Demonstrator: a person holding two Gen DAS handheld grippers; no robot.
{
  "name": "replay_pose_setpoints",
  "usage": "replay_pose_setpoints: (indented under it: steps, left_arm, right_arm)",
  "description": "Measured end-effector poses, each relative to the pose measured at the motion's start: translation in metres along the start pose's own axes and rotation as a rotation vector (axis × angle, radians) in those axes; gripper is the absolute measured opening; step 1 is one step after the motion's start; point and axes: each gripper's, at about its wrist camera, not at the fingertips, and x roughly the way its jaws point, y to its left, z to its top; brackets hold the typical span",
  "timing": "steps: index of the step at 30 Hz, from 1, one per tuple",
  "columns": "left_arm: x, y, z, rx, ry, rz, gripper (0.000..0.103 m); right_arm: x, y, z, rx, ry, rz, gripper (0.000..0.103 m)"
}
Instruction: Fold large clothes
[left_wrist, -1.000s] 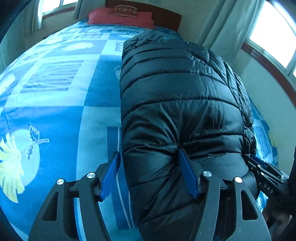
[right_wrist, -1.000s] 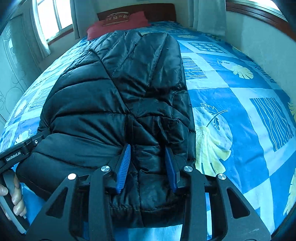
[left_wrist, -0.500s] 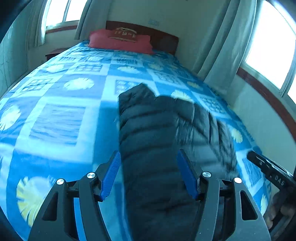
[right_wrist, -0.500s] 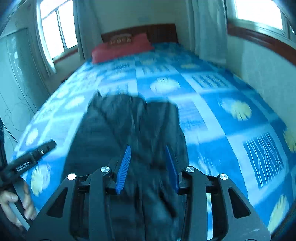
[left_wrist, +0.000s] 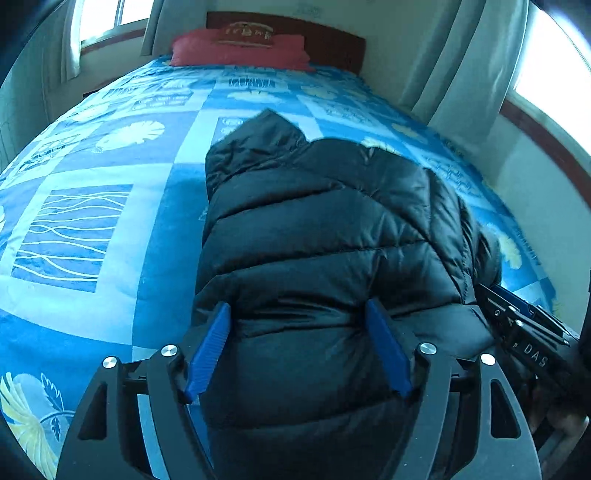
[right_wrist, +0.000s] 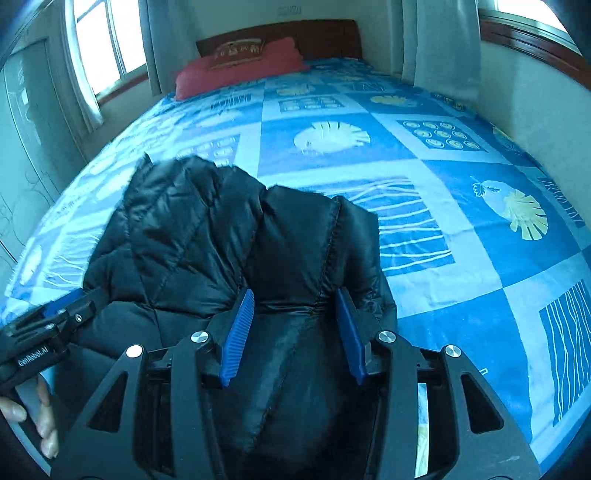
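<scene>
A: Progress so far? Looks midway, judging by the black puffer jacket (left_wrist: 325, 258): bunched lengthwise into a narrow bundle at the near end of the bed (left_wrist: 110, 155), hood end pointing toward the far headboard.

B: Agreed. Held at the near edge by both tools. Left gripper (left_wrist: 297, 345) with jaws set fairly wide, blue pads pressed into the padded fabric on both sides, so clamped on a thick handful of jacket. Right gripper (right_wrist: 293, 326) the same: jaws part-way apart, padding filling the gap.

A: Lifted or resting?

B: Near end raised in the jaws; far end seemingly resting on the blue patterned cover. Hard to say where contact begins.

A: Left to do?

B: Probably bringing the held edge over toward the hood end, laying it flat, then smoothing. No tidy folded stack yet. Sleeves not clearly separable in the bulk, so cannot tell how neatly tucked.

A: Any containers?

B: None visible: no basket, box or drawer for the jacket. Only a red pillow (right_wrist: 240, 70) at the far end, well apart from the jacket.
</scene>
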Motion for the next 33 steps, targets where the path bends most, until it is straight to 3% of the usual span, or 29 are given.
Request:
replay_pose_setpoints:
  steps: [18, 33]
  left_arm:
    - [0.030, -0.001, -0.003, 0.006, 0.017, 0.046, 0.076]
    - [0.021, -0.008, 0.003, 0.010, 0.019, 0.066, 0.077]
  right_arm:
    - [0.026, -0.005, -0.013, 0.017, -0.026, -0.019, 0.045]
    - [0.007, 0.011, -0.008, -0.030, -0.035, -0.093, 0.045]
